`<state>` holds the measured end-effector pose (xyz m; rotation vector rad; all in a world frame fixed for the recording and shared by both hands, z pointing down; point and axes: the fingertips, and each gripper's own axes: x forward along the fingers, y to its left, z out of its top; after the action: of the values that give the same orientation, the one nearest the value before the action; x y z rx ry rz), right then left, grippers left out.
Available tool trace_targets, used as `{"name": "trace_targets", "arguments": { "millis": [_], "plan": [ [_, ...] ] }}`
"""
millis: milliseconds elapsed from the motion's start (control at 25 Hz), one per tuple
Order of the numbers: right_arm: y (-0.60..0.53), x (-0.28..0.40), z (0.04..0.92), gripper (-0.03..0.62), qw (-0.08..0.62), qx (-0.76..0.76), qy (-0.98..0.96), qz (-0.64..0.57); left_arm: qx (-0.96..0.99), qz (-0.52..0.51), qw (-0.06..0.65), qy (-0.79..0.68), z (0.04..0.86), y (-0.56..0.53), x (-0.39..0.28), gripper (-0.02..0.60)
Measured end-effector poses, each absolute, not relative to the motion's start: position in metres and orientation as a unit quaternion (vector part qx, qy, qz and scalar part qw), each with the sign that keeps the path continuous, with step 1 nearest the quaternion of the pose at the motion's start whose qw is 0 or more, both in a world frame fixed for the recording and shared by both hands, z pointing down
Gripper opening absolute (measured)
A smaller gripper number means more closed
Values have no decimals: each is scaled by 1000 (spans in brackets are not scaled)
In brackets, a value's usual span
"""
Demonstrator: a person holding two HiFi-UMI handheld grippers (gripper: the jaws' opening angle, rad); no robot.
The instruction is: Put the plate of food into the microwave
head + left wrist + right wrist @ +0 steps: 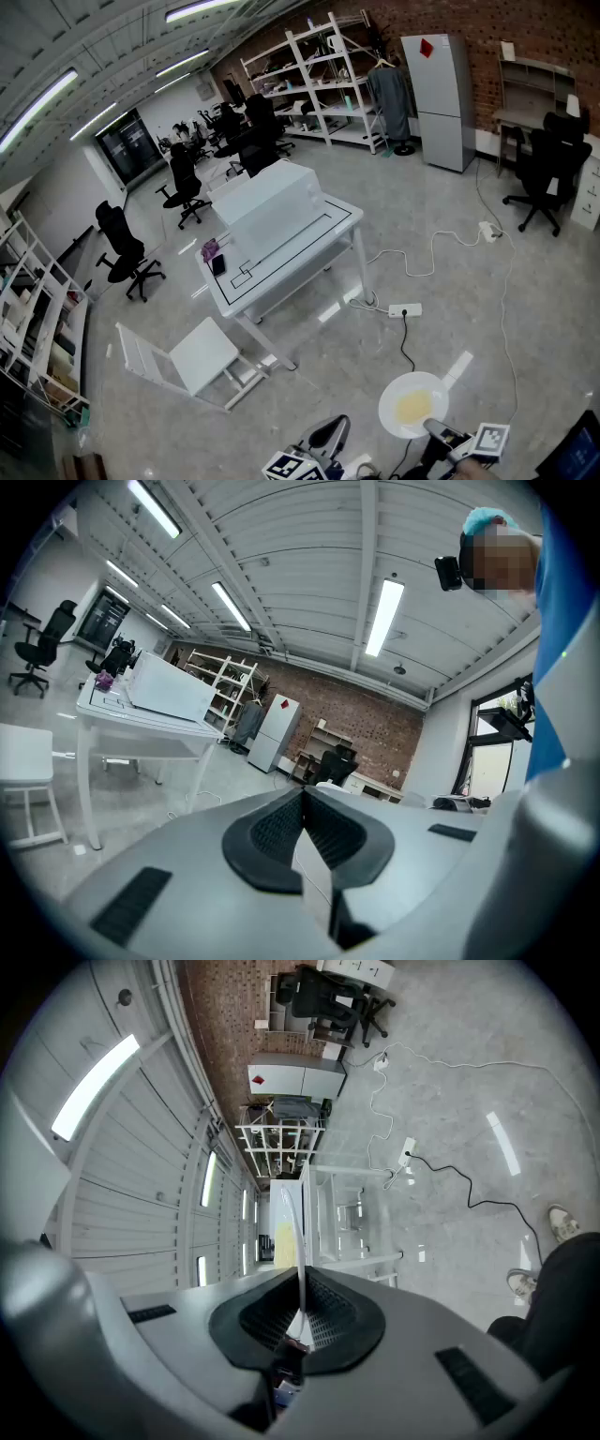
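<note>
A person stands on an open workshop floor with a claw in each hand. The right claw (437, 431) is closed on the near rim of a white plate (392, 412), which sticks out ahead of it, roughly level, above the floor. A yellow patch of food (413, 407) lies at the plate's middle. The left claw (333, 431), just beside the right one, has its jaws together with nothing between them.

A white desk (309, 248) stands well ahead of both claws and somewhat to their left. It carries a white box, most likely the microwave (270, 202).

The plate looks stiff, smooth and probably breakable. With a grip on one edge only, it is likely to sag or slip. The food could slide if the plate tips, so it seems best kept level. Support from the left claw at the far rim might steady it.

The head view alone shows the whole plate, the food on it and the gap to the desk. The right claw's view shows what the head view cannot: the thin rim edge-on, pinched between the ribbed pads. The left claw's view confirms that claw is empty and shows the desk from low down.
</note>
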<state>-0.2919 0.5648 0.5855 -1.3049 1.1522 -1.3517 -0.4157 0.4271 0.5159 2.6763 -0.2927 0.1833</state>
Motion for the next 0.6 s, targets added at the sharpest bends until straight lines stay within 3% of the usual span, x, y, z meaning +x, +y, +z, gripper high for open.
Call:
{"name": "trace_targets", "arguments": {
  "millis": [600],
  "plan": [
    [571, -280, 576, 9, 456, -514, 484, -543, 968, 69, 215, -108, 515, 443, -403, 3]
  ]
}}
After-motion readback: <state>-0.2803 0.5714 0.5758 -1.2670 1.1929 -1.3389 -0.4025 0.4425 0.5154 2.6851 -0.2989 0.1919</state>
